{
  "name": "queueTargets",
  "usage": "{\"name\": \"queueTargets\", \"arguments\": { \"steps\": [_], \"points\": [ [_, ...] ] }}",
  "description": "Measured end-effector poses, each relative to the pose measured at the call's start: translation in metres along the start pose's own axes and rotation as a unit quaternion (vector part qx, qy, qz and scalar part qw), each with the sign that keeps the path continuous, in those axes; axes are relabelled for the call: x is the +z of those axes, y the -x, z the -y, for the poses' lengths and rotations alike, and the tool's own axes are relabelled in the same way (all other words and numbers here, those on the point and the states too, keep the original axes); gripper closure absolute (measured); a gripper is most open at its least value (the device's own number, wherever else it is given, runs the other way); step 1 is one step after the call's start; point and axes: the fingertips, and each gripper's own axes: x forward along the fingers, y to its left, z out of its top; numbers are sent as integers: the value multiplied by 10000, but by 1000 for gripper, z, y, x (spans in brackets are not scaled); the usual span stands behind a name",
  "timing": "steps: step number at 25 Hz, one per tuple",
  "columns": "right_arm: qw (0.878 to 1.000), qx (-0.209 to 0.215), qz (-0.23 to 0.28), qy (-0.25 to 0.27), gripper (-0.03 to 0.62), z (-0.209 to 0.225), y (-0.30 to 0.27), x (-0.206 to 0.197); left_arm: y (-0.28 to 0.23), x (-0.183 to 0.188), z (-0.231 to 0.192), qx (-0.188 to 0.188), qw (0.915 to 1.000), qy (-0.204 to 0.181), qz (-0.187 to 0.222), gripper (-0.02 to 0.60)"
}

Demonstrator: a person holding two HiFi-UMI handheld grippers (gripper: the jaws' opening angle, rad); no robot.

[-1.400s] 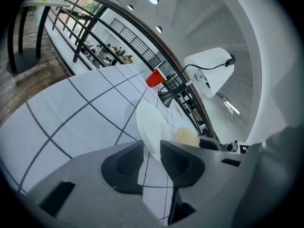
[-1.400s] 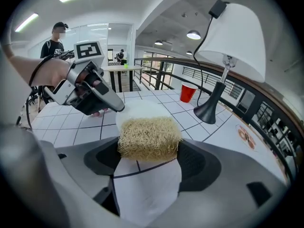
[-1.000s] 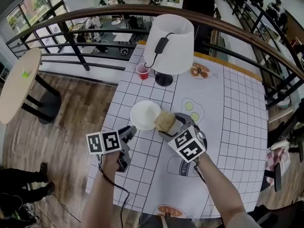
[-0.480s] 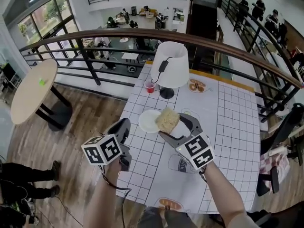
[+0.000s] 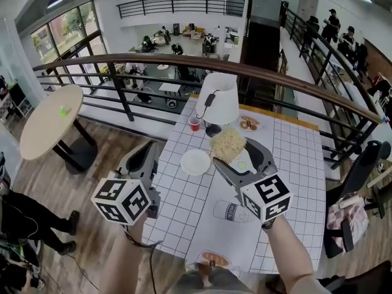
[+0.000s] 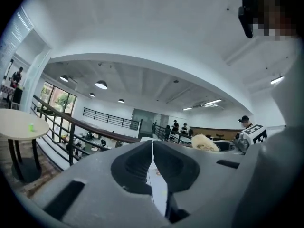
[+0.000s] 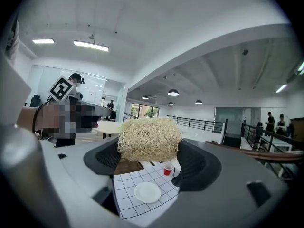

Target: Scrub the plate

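Note:
A small white plate lies on the table with the checked cloth; the right gripper view also looks down on the plate. My right gripper is held high above the table, right of the plate, shut on a straw-coloured scrub pad. The pad fills the gap between the right gripper's jaws. My left gripper hovers left of the plate, off the table's left edge. Its jaws are closing and stand almost together with nothing between them.
A white lamp stands at the table's far end, with a red cup to its left and a small dish of food to its right. A curved railing runs behind. A round side table stands at left.
Both grippers have risen well above the table, and the pad has lifted away from the plate. The left gripper's jaws have come together from wide open.

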Motion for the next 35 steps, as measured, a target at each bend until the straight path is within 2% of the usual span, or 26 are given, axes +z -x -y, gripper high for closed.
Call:
{"name": "queueTargets", "arguments": {
  "steps": [6, 12, 17, 24, 29, 32, 35],
  "points": [
    [9984, -159, 509, 174, 227, -10, 36, 55, 30, 50, 31, -46, 9952, -877, 440, 568],
    [9943, -170, 1028, 235, 227, -34, 72, 95, 64, 71, 63, -174, 9899, -1130, 841, 568],
    [9908, -56, 1340, 156, 227, -55, 94, 113, 93, 81, 79, -63, 9839, -1425, 1079, 569],
    [9905, 274, 1347, 84, 227, -98, 115, 112, 114, 48, 87, 226, 9763, -1932, 946, 569],
    [9923, 468, 1149, 9, 227, -124, 114, 78, 120, -1, 87, 254, 9854, -1592, 540, 570],
    [9934, 484, 1040, -84, 227, -131, 118, 60, 125, -18, 88, 248, 9867, -1565, 360, 569],
    [9925, 364, 1145, -206, 227, -129, 124, 49, 130, -32, 90, 240, 9884, -1487, 204, 569]
  ]
}}
